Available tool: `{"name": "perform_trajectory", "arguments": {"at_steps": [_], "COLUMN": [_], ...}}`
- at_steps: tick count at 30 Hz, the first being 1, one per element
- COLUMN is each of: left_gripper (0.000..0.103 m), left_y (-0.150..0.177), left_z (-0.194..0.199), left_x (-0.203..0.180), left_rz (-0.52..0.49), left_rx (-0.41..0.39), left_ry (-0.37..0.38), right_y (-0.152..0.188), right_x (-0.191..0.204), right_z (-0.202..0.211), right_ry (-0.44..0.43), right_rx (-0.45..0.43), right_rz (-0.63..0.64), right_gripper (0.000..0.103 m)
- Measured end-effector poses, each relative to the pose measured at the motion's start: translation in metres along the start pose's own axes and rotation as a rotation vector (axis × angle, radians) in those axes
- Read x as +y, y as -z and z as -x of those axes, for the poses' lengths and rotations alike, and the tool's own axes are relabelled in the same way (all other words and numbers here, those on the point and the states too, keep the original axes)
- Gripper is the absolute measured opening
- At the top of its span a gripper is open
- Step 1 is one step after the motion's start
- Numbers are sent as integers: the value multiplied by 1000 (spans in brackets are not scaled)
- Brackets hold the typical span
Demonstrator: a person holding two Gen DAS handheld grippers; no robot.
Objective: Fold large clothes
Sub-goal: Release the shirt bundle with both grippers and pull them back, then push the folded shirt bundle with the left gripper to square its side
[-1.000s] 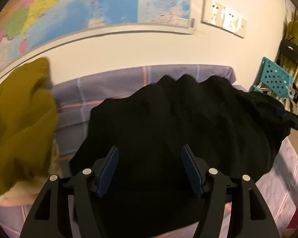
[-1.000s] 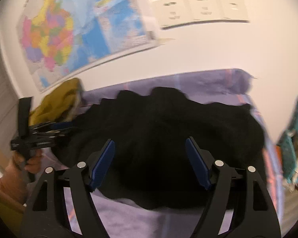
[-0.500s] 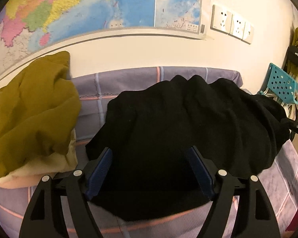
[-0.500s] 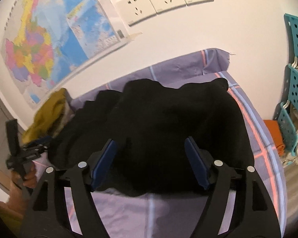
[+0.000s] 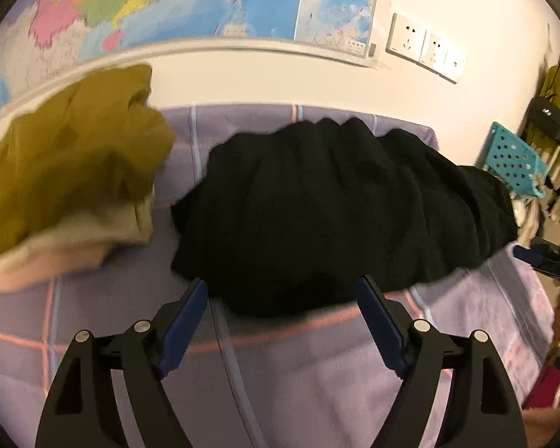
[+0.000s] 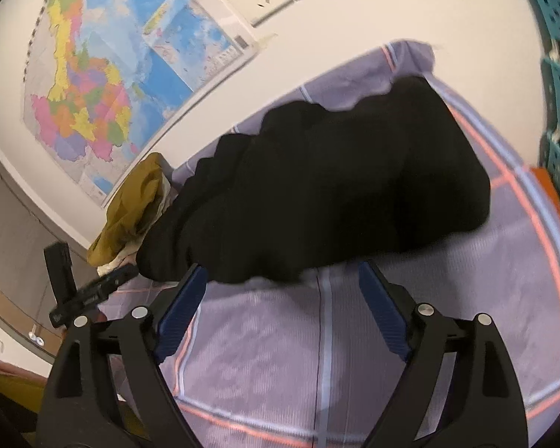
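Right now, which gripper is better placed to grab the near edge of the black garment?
Left, marginally. The left gripper frames the black garment hem between opening, empty jaws; the right gripper sits slightly short.

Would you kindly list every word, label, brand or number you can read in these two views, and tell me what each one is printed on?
No text can be read in either view.
Wall map: its place names and the small panel at its lower right corner are too small and blurred.
Left hand-held gripper: pale marking on its black body, seen from the right wrist, too blurred.
Wall sockets: no lettering visible.
Black garment: no label showing.
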State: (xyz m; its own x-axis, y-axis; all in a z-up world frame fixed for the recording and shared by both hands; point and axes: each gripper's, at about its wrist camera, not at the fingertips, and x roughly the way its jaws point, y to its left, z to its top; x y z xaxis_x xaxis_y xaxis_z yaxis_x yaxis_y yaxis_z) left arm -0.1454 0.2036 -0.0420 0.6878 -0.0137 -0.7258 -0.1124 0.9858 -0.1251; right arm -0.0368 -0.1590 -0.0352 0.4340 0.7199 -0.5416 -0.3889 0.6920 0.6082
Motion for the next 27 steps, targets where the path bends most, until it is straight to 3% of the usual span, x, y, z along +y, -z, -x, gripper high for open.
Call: {"name": "perform_trajectory", "arguments": {"at_steps": [5,9,23,27], "left_gripper": [79,79,79,80], "left_y": [24,29,-1,-11], "left_z": [-3,-12,-45,-54], "left_x": [16,24,12,8], "left_rz": [73,161,281,296], "left_rx": [79,123,137,134], "left_ry": [66,159,295,297], "right_y": [10,13,11,8], "right_x": [-13,-18,-24,-26], "right_z": [-2,-5,-10,-12], "right_ry": [-13,-17,-25,-21], "right_rx": [15,17,1,-7], "right_rz": [-61,-86,-114,-124], "right_gripper": [86,86,87,87]}}
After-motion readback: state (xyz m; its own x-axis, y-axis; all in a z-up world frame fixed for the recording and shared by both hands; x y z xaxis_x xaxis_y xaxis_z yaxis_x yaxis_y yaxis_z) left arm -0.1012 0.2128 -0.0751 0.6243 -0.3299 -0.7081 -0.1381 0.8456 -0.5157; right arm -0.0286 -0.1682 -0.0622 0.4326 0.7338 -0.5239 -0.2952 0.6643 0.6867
